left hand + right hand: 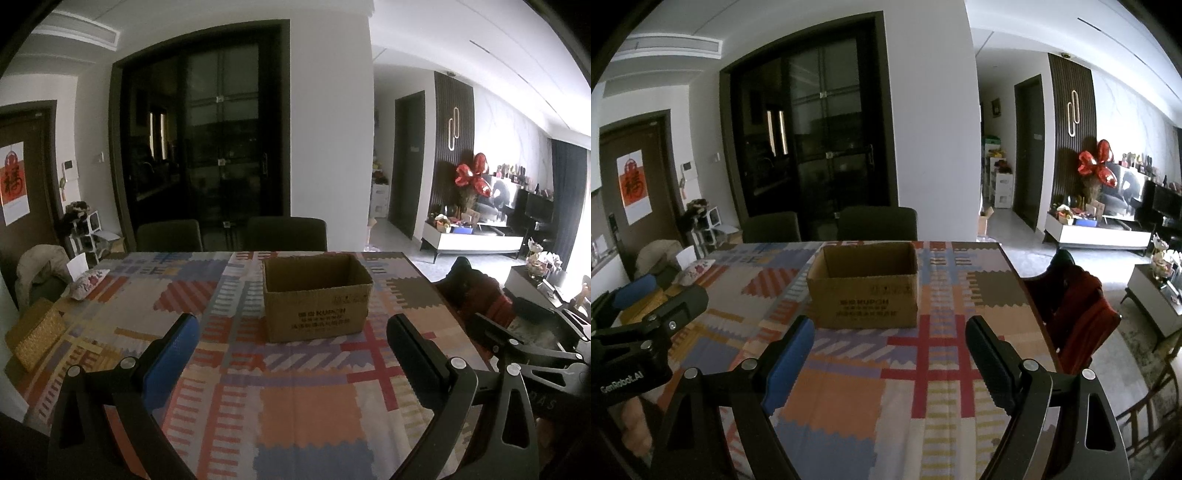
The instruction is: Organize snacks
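Tools (pixel 291 343) agape before upright cardboard box (pixel 317 306)

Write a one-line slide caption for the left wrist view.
Open left gripper hovers over the patchwork tablecloth, facing an open cardboard box; no snacks visible.

Both wrist views are running dim, with a cool blue cast. Daylight is coming in from the far right and blowing out the floor (pixel 1015 229) and ceiling (pixel 480 55) there. The glass doors (pixel 218 147) are reading near black and swallowing detail. Heavy fisheye is bending the walls and vignetting the corners black. The table (pixel 303 406) is staying evenly lit with soft shadows. The box print (pixel 864 308) is smearing, too soft to read fully.
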`<action>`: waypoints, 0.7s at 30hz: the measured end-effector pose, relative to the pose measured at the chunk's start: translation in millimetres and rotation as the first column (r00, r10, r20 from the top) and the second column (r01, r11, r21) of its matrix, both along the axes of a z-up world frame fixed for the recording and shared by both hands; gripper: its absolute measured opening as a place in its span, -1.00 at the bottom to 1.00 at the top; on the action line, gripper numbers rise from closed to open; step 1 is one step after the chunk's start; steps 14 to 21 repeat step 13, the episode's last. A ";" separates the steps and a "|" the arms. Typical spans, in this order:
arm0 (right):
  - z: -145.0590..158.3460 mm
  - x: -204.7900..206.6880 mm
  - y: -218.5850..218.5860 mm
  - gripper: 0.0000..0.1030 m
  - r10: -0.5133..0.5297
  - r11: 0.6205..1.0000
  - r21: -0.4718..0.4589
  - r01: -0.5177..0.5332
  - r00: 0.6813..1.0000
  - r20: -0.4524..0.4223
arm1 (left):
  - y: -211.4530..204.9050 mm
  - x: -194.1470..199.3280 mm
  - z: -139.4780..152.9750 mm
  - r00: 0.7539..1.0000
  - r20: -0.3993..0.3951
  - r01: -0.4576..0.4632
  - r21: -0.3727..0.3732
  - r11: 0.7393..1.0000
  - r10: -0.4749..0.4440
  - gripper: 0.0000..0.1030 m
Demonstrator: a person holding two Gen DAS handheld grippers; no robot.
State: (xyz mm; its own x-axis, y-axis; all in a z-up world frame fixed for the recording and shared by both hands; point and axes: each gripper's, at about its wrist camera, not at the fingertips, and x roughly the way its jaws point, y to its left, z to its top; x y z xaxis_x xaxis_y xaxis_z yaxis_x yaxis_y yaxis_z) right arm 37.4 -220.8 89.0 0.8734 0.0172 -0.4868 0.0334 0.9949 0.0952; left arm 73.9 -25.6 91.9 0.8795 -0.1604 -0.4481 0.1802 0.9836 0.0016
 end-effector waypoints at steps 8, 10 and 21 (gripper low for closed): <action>0.9 -3.5 1.4 0.64 0.003 1.000 -0.003 -0.003 1.000 -0.001 | -2.3 -9.2 3.1 1.000 -0.013 0.009 -0.011 1.000 -0.009 1.00; 0.9 -3.8 1.1 0.64 0.002 1.000 -0.004 -0.002 1.000 0.001 | -2.7 -8.5 3.5 1.000 -0.013 0.006 -0.012 1.000 -0.006 1.00; 0.8 -5.4 2.0 0.64 0.002 1.000 -0.002 -0.002 1.000 0.001 | -3.3 -8.0 3.7 1.000 -0.013 0.005 -0.012 1.000 -0.005 1.00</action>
